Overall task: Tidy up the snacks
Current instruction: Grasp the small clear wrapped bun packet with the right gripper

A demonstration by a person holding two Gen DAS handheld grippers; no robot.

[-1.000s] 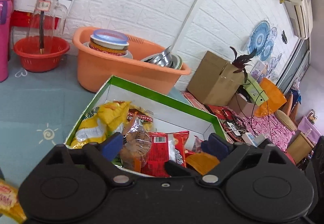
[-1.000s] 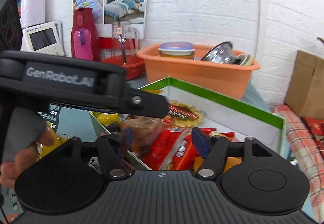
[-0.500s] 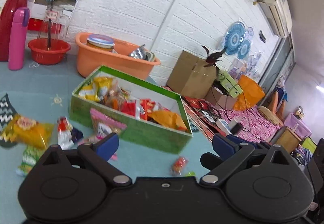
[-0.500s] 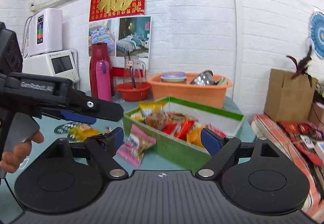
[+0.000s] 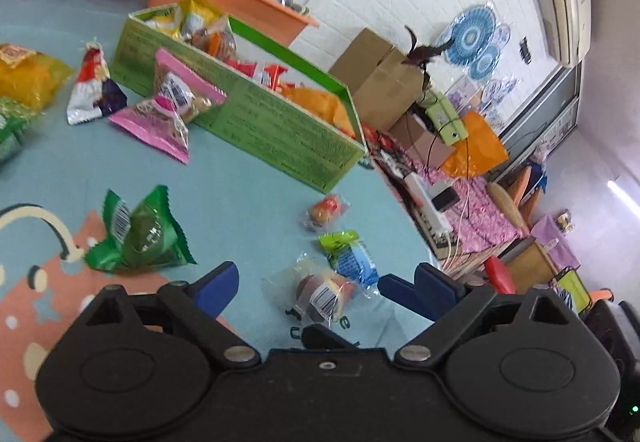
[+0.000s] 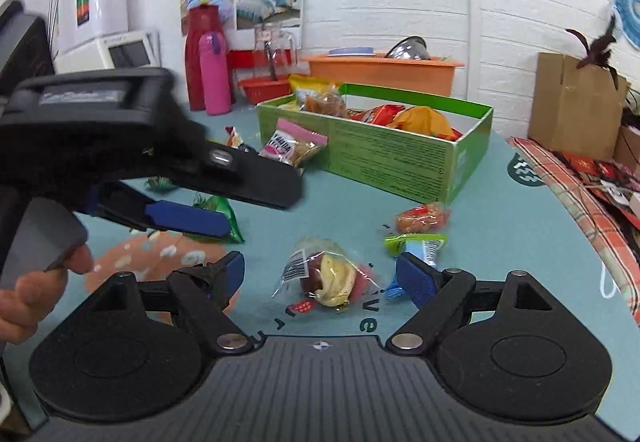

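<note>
Green printed cardboard forms the open rectangular snack box (image 6: 400,154), which stands on the pale blue tabletop (image 6: 500,234) with its long axis running from the near right corner back toward the left; crinkly yellow, red and orange packets fill it. A pink-edged clear biscuit packet (image 5: 172,102) leans against the box's near long wall. In front of the box lie loose snacks: a small orange-red wrapped sweet (image 6: 420,218), a green-and-blue wrapped bar (image 6: 416,246) just beside it with its length across the view, and a clear crinkled packet with red and yellow contents (image 6: 324,278), barcode end pointing left. A shiny green foil packet (image 5: 136,234) lies apart to the left.

The right gripper (image 6: 320,278) hovers over the clear packet, jaws spread wide on either side without touching it. The left gripper (image 5: 316,282) is likewise wide apart and holds nothing.
</note>
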